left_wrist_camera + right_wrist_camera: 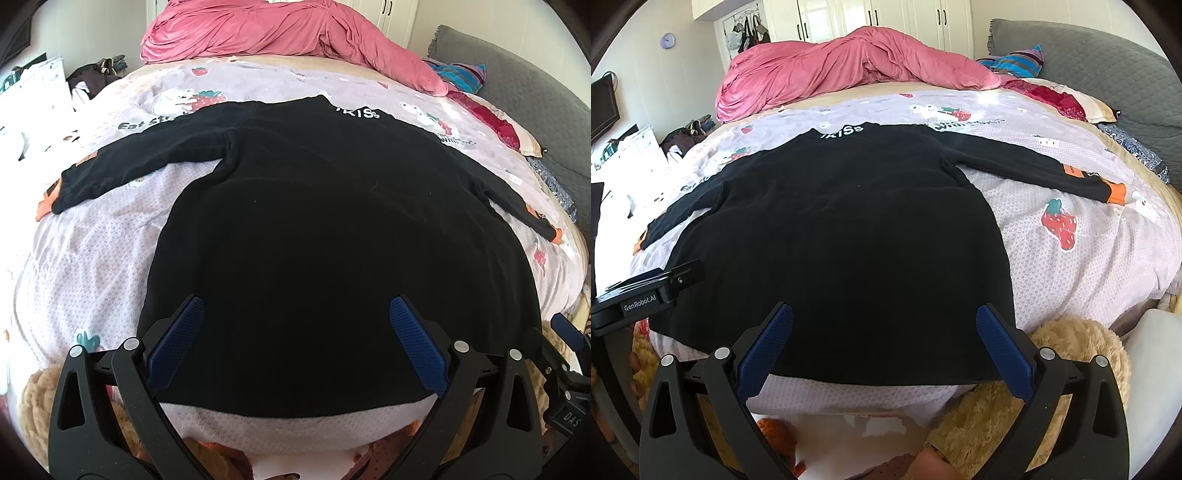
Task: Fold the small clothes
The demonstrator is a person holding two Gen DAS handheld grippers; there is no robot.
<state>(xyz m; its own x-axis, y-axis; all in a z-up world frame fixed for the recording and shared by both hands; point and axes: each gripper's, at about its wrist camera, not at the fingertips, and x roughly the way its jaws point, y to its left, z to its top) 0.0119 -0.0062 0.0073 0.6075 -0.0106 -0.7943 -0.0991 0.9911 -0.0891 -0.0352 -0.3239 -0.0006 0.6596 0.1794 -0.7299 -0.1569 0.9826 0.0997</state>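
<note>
The black top (314, 229) lies flat on the bed (92, 258), sleeves out, hem towards us. Both grippers, left (295, 339) and right (884, 343), hover above the hem, jaws wide, holding nothing. A grab could catch the sheet under the hem too, or take one layer only, leaving a skewed fold.
</note>
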